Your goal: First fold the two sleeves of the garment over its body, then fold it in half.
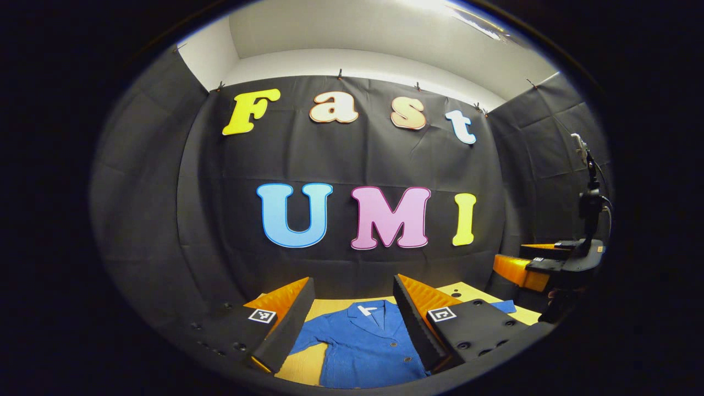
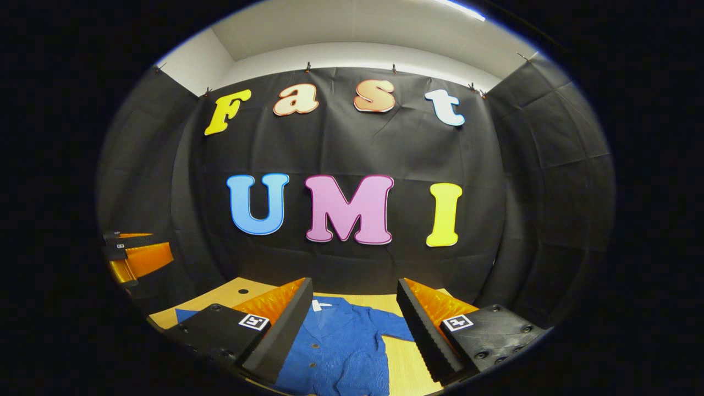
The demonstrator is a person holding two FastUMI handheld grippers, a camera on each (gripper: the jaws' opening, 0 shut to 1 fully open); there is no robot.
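A blue garment [image 1: 366, 344] is laid flat, collar toward the booth's wall, on a wooden table [image 2: 404, 352], with both sleeves spread outward and unfolded. Above it, the left gripper [image 1: 352, 324] and the right gripper [image 2: 352, 330] are held wide apart, empty. The first sleeve fold seems not yet begun; a cuff must be approached and pinched next.

Blue buttoned garment [image 1: 366, 344] lies flat, sleeves spread, on table.
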